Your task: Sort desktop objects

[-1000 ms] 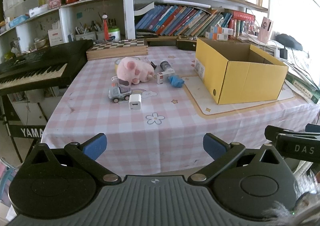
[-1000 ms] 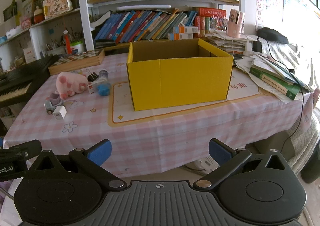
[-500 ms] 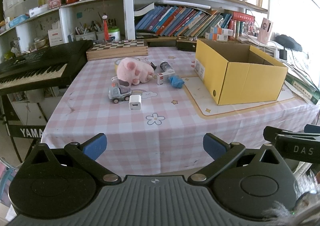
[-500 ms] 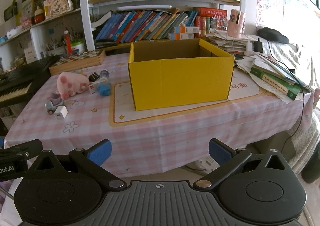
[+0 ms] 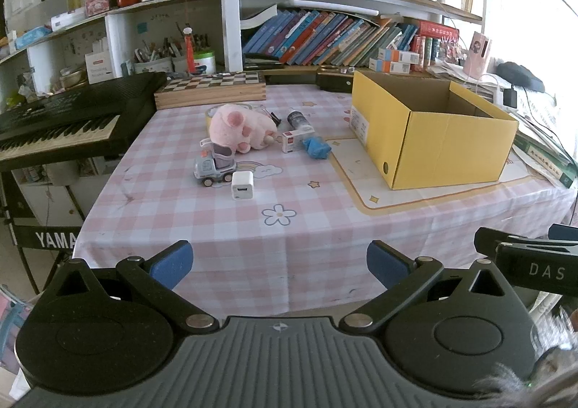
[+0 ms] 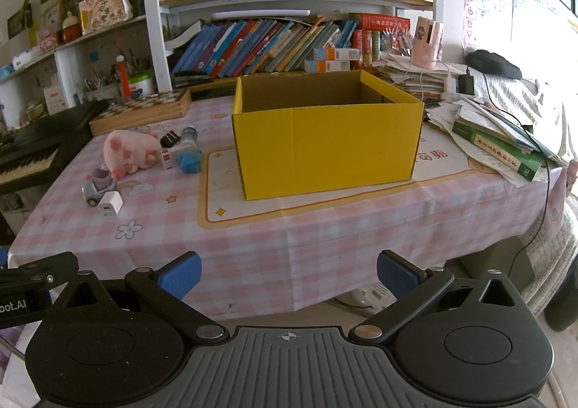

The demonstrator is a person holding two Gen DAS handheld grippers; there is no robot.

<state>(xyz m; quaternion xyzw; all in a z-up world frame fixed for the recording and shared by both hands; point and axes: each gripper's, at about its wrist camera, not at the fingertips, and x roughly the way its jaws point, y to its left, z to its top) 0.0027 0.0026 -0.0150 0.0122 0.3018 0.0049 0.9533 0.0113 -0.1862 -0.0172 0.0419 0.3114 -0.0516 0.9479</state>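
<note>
An open yellow cardboard box [image 5: 433, 140] [image 6: 325, 144] stands on the pink checked tablecloth [image 5: 289, 227]. Left of it lie a pink plush pig [image 5: 242, 128] [image 6: 128, 151], a grey toy truck [image 5: 215, 164] [image 6: 97, 186], a white charger cube [image 5: 242, 185] [image 6: 110, 205], a small white-and-red carton [image 5: 294, 140], a blue crumpled object [image 5: 317, 148] [image 6: 189, 160] and a small bottle [image 5: 298, 119]. My left gripper [image 5: 280, 263] is open and empty, in front of the table's near edge. My right gripper [image 6: 289, 274] is open and empty, in front of the box.
A chessboard box [image 5: 211, 86] lies at the table's back. A black keyboard [image 5: 61, 126] stands at the left. Bookshelves [image 5: 343, 39] fill the back wall. Stacked books and papers [image 6: 498, 144] and cables lie at the table's right end.
Both grippers have drifted very slightly; the view is almost the same. Nothing on the table has moved.
</note>
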